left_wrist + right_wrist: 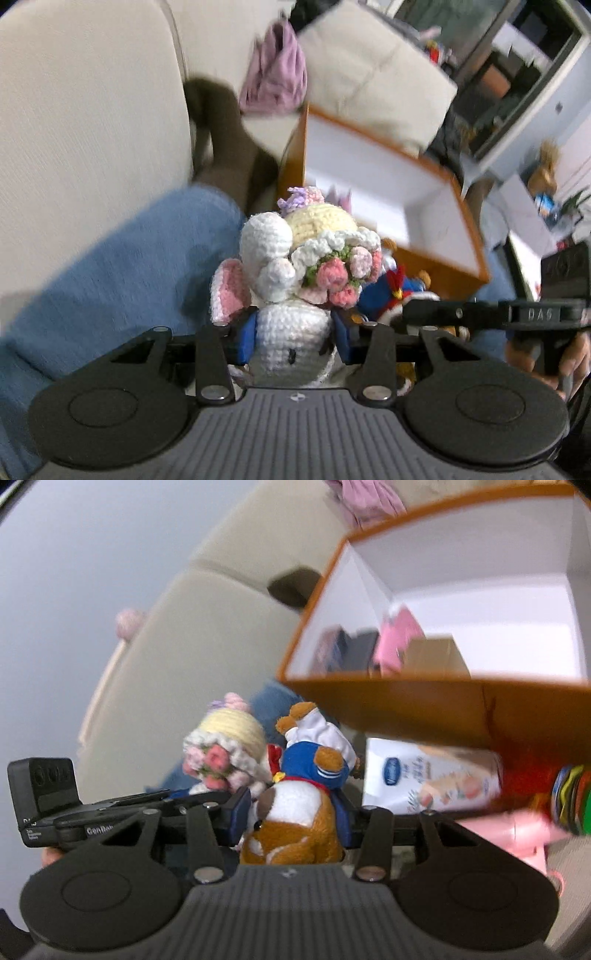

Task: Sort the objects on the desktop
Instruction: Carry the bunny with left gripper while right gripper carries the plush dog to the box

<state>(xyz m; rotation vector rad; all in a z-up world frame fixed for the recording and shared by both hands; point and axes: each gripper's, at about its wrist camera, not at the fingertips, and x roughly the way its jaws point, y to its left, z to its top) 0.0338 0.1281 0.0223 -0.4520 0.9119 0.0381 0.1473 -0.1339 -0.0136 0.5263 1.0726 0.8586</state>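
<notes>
Left hand-held gripper (294, 338): clamped on crocheted bunny (291, 291). Right hand-held gripper (293, 818): clamped on plush dog (295, 812). Both toys held aloft, side by side, near orange box (406, 709) front wall.

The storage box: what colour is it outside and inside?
Box: orange outside, white inside, clearest in the right wrist view.

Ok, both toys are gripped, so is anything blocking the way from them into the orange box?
Nothing visible does. The crochet bunny in the left gripper and the plush dog in the right gripper sit in front of the orange box; its top is open, with some items already inside.
</notes>
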